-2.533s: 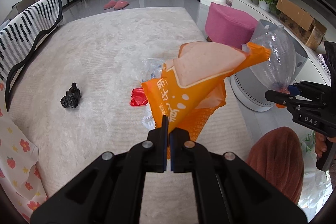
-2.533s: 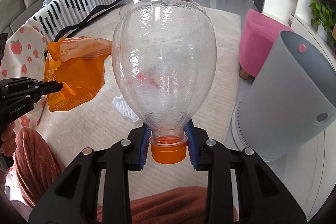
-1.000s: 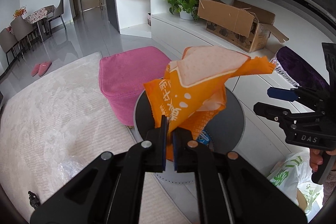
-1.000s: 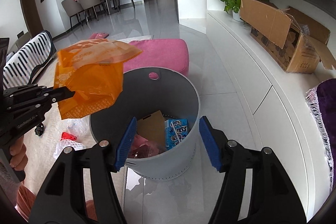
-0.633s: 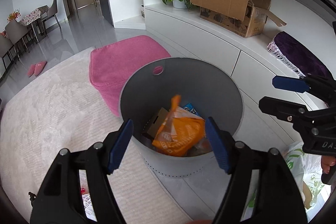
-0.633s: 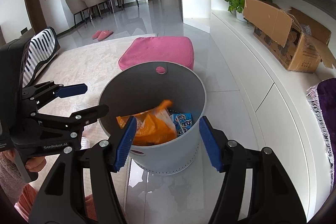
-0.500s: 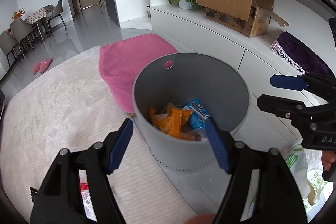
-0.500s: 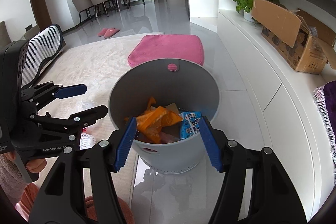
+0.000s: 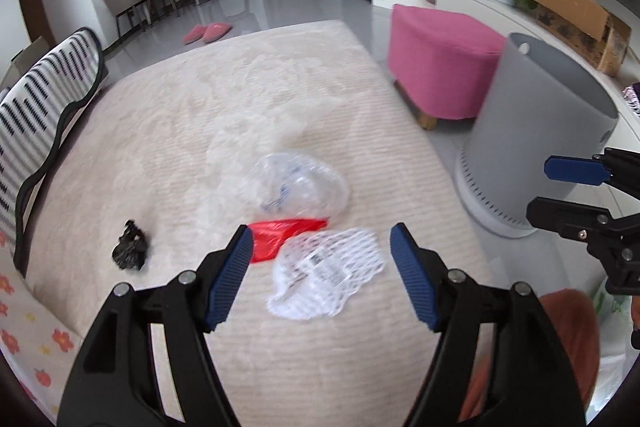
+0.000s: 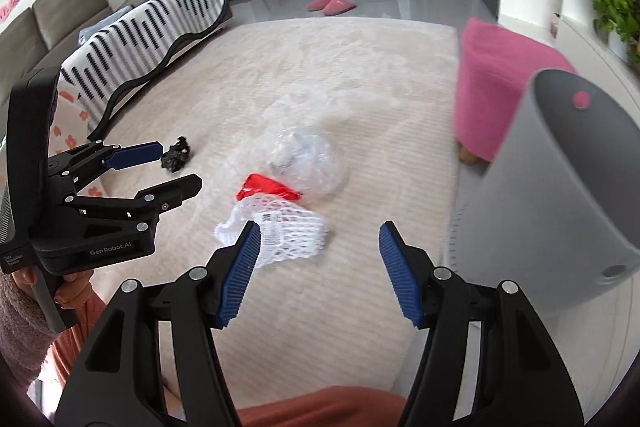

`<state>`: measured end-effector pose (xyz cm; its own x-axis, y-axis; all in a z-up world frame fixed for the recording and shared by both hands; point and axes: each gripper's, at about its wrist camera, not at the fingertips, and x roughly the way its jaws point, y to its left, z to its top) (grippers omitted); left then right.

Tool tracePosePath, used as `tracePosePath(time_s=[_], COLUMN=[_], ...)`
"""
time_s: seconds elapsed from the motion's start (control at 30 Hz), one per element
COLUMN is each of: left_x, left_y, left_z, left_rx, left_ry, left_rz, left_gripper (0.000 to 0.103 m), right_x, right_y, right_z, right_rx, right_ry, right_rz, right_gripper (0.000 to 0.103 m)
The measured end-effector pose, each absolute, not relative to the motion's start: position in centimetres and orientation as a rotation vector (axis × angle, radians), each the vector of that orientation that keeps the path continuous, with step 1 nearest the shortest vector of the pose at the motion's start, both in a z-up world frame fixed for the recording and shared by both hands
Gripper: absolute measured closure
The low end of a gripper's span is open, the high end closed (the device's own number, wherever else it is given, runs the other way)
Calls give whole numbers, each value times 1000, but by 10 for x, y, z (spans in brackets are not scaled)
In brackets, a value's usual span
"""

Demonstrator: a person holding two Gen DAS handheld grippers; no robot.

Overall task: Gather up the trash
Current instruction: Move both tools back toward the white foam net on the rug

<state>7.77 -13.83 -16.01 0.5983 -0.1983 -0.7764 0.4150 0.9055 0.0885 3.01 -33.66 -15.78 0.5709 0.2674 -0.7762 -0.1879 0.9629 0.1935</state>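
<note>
Cream shag rug [image 9: 168,131] carries the remaining trash. Far left, black crumpled scrap [image 9: 130,247]; toward centre, red wrapper [image 9: 276,233] touching white foam net [image 9: 324,273], clear plastic bag [image 9: 298,183] just behind both. Left gripper [image 9: 322,279] hovers over the net, jaws wide apart, holding nothing. Right: pink ottoman [image 9: 440,71], then grey bin [image 9: 536,131]. Right gripper [image 10: 318,269] likewise spread wide, empty
</note>
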Motion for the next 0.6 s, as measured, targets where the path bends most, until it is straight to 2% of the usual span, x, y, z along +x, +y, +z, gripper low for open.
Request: tracePosePath(time_s=[0.27,0.6], left_x=[76,96], left_y=[-59,-33], left_z=[-215,-290], left_rx=[252,197], left_ry=[936,1048], left_rz=[-269,-279], left_gripper=[32,32], right_x=[64,101], right_y=[-221,-187], right_z=[-227,-311], right_rx=[9,-43], right_ry=[1000,1089], right_rz=[343,294], right_gripper=[43,43])
